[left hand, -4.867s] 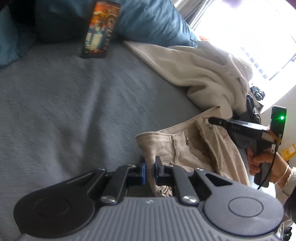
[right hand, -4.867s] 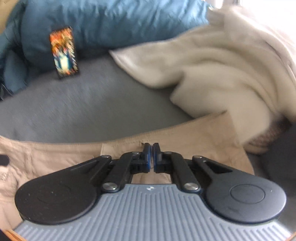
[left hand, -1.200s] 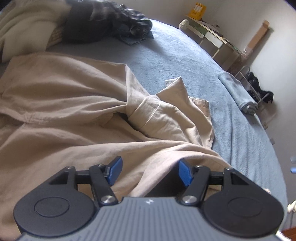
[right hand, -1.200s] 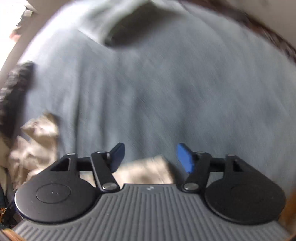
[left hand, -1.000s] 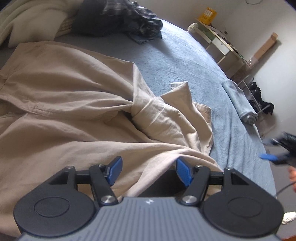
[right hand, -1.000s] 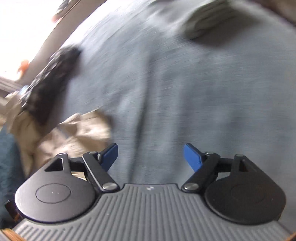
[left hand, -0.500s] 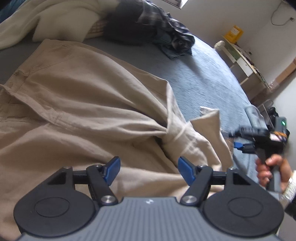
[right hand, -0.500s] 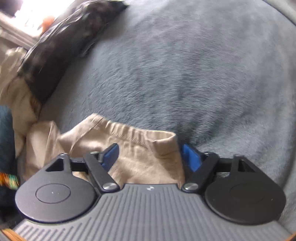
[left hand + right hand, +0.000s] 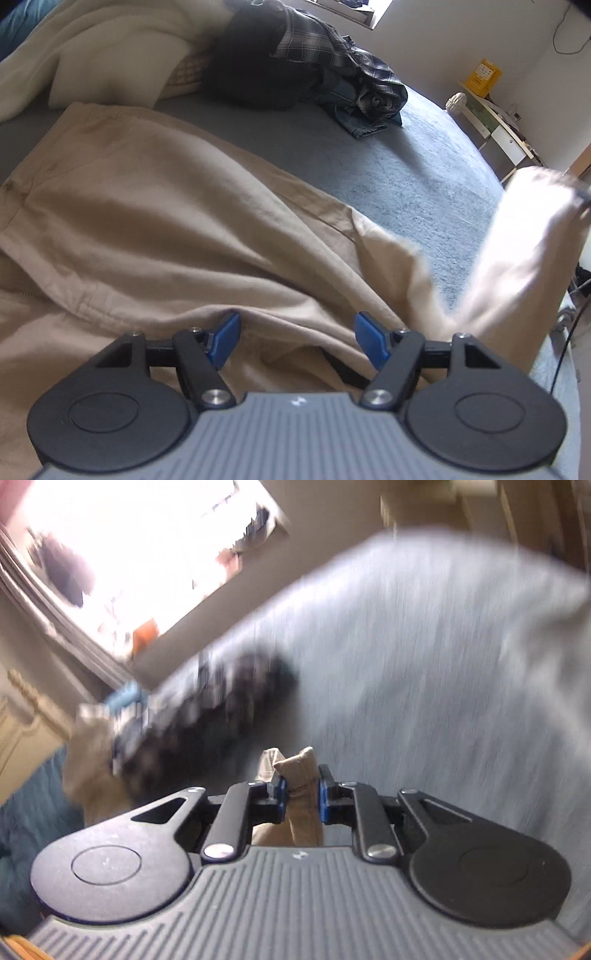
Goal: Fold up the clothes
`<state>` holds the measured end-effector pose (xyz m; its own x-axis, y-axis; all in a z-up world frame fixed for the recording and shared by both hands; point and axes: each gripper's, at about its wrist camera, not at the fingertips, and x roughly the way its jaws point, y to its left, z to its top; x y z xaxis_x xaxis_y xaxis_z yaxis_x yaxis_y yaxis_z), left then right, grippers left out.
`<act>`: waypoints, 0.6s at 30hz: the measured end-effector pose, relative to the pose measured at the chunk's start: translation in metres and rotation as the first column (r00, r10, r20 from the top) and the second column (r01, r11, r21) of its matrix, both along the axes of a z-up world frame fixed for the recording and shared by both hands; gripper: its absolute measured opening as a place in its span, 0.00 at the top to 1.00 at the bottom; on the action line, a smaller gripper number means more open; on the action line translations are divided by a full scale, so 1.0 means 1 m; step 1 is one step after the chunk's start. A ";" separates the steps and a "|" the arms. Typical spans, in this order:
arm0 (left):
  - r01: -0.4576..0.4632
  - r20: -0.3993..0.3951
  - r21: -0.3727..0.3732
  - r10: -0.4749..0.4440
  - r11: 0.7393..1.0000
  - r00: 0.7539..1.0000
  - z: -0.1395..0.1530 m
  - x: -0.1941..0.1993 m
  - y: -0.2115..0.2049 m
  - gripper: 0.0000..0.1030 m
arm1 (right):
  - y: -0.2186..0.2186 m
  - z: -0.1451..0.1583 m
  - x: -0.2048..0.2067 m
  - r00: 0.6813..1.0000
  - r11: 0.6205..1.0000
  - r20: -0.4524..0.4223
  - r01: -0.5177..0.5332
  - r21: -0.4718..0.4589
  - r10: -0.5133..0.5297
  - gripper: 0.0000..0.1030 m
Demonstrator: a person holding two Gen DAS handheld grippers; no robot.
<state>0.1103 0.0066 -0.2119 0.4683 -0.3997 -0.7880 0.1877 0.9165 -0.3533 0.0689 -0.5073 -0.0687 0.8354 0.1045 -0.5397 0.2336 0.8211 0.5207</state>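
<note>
- The beige trousers (image 9: 155, 229) lie spread across the grey-blue bedcover (image 9: 399, 177), the waistband end toward the left of the left wrist view and the legs running to the lower right.
- The left gripper (image 9: 297, 334) hovers low over a rumpled fold of the trousers; its blue-padded fingers (image 9: 225, 338) are spread wide and grip nothing.
- At the right edge of the same view, one trouser leg end (image 9: 524, 236) rises off the bed, bright and blurred.
- The right gripper (image 9: 301, 794) pinches a bunched piece of that beige cloth (image 9: 301, 771) between its blue pads, the fabric poking up past the fingertips.
- The right wrist view is heavily motion-blurred; the bedcover fills its right side and a bright window (image 9: 140, 542) its upper left.
- Beyond the trousers sits a heap of dark clothes with a plaid shirt (image 9: 325, 62) on top, and beside it, to the left, a cream blanket (image 9: 103, 44).
- A yellow box (image 9: 484, 75) stands on a low shelf (image 9: 495, 122) near the far wall.
</note>
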 end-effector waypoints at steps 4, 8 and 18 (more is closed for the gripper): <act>-0.001 0.005 0.010 0.001 1.000 1.000 -0.004 0.001 -0.001 0.32 | -0.055 0.030 -0.003 0.984 0.984 0.068 0.170 -0.051 -0.167 0.86; 0.011 0.015 0.023 -0.011 1.000 1.000 -0.007 0.002 -0.003 0.32 | -0.105 0.021 -0.015 0.945 0.946 0.057 0.323 -0.030 -0.321 0.86; 0.061 0.016 0.082 -0.063 0.995 0.998 -0.009 -0.002 -0.008 0.32 | -0.137 -0.103 -0.040 0.837 0.853 -0.181 0.522 -0.017 -0.516 0.86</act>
